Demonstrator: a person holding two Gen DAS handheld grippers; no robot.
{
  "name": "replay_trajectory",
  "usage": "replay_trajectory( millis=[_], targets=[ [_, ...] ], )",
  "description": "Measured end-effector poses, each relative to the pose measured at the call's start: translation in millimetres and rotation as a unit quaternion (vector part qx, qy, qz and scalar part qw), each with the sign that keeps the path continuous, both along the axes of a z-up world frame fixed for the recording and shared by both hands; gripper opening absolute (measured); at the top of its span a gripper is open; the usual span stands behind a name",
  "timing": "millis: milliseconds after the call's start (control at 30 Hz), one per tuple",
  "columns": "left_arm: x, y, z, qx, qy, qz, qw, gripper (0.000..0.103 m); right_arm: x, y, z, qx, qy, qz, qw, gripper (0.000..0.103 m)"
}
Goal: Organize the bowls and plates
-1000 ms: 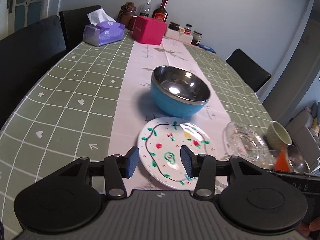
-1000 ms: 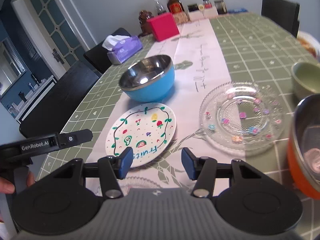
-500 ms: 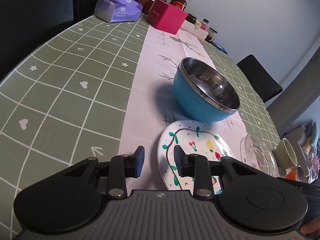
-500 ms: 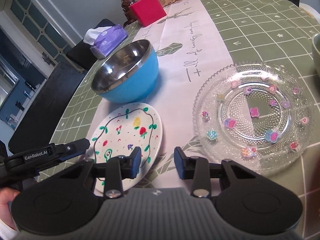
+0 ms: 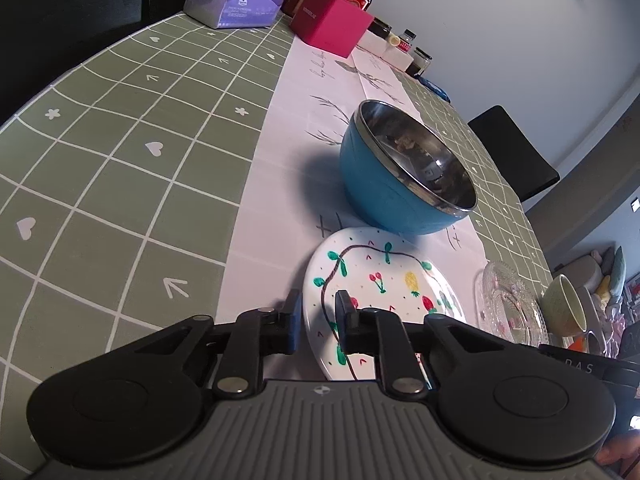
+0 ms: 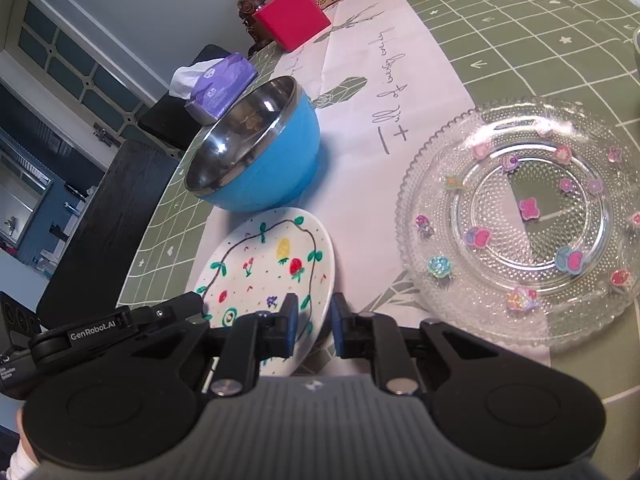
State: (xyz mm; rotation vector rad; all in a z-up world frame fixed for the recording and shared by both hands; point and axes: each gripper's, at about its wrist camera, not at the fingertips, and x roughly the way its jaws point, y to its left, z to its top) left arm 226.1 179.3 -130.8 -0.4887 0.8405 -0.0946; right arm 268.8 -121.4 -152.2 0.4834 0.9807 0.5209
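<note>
A white plate painted with fruit [image 5: 384, 280] [image 6: 276, 264] lies on the pink runner in front of a blue steel-lined bowl [image 5: 404, 176] [image 6: 256, 152]. My left gripper [image 5: 318, 320] straddles the plate's left rim, one finger on each side, jaws narrowed with a gap. My right gripper [image 6: 311, 326] straddles its right rim the same way. I cannot see whether either pad touches the rim. A clear glass plate with flower stickers [image 6: 524, 224] [image 5: 508, 304] lies to the right.
A green cup [image 5: 564, 304] and an orange bowl [image 5: 578, 345] stand at the far right. A purple tissue box [image 5: 232, 4], a pink box [image 5: 332, 20], bottles and jars line the table's far end. Black chairs [image 5: 512, 152] stand around.
Both grippers have moved down and in to the painted plate's opposite rims. Their jaws have narrowed from wide open to a small gap around the rim.
</note>
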Motion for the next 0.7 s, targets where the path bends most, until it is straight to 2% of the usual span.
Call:
replay_trajectory(
  millis=[100,333,700],
  targets=[
    [0.1,-0.9,-0.4,0.003,0.002,0.007,1.0000,0.015,1.5,-1.9,-1.8,0.002,0.002,-0.003,1.000,0.009],
    [-1.1,-6.5,2.0,0.023,0.002,0.013,0.9996,0.014,0.4,-0.7,-1.6,-0.004,-0.007,0.001,1.000,0.008],
    [-12.2,-6.5,13.7,0.015,-0.014,0.020,0.9996,0.014,-3.9,-1.4,7.3,-0.007,-0.010,-0.003,1.000,0.008]
  ],
)
